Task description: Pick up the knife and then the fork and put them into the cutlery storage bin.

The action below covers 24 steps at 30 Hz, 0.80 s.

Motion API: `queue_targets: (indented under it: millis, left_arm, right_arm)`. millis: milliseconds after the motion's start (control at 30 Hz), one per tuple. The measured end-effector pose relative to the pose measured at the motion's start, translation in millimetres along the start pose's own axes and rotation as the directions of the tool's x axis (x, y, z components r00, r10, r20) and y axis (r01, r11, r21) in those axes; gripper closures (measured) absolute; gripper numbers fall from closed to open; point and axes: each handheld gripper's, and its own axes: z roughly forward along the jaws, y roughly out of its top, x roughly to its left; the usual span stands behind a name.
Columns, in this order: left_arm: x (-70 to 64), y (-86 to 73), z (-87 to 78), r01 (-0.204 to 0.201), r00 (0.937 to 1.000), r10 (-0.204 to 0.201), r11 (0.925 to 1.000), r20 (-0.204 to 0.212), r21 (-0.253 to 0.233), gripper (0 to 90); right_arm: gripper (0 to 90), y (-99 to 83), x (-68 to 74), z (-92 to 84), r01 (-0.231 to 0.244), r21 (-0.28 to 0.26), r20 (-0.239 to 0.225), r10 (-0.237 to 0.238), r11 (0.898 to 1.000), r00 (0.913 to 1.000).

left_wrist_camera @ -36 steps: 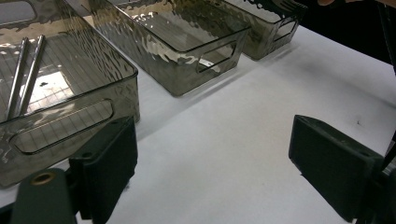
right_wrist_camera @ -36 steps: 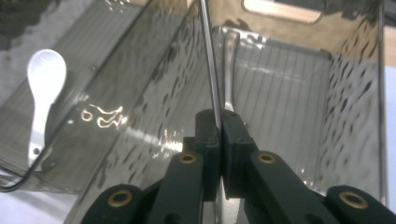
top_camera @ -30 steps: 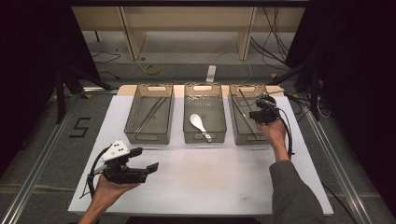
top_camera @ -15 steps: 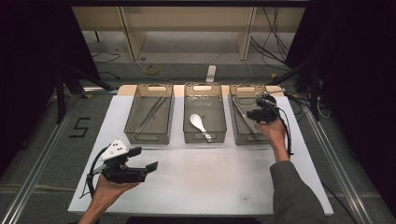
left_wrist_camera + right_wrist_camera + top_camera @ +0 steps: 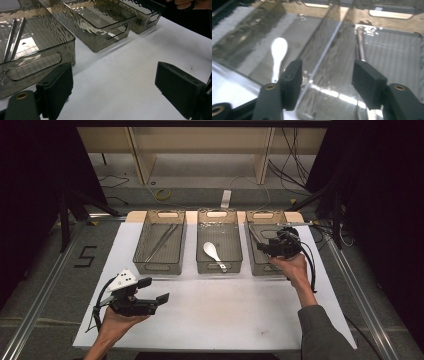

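- Unmoved since earlier: both grippers.
- Left gripper (image 5: 156, 290): near left of table (image 5: 240, 320), jaws apart, empty.
- Right gripper (image 5: 325, 75): over right bin (image 5: 257, 265), jaws apart, empty.
- White spoon (image 5: 214, 254): middle bin (image 5: 219, 266).

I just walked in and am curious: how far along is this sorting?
Looks nearly done: chopsticks lie in the left bin, a white spoon in the middle bin. The right gripper hovers open over the right bin, holding nothing. The left gripper waits open above the white tabletop.

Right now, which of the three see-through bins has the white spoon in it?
The middle bin. The white spoon lies on its floor. The left bin holds long metal sticks instead, and the right bin has the right hand-held gripper over it.
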Motion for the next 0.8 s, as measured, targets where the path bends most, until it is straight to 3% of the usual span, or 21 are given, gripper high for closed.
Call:
queue_targets:
  millis: [367, 800]
  left_arm:
    - [-0.1, -0.2, 0.8, 0.005, 0.9999, -0.005, 1.0, 0.01, 0.003, 14.3]
    - [-0.9, -0.5, 1.0, 0.0, 0.9997, 0.0, 1.0, 0.026, 0.001, 14.4]
  right_arm:
    - [32.6, -17.1, 35.3, -23.0, 0.063, -0.073, -0.086, -0.069, 0.995, 0.9939]
    - [28.3, -41.3, 60.4, -39.6, 0.105, -0.135, -0.141, -0.124, 0.985, 0.9822]
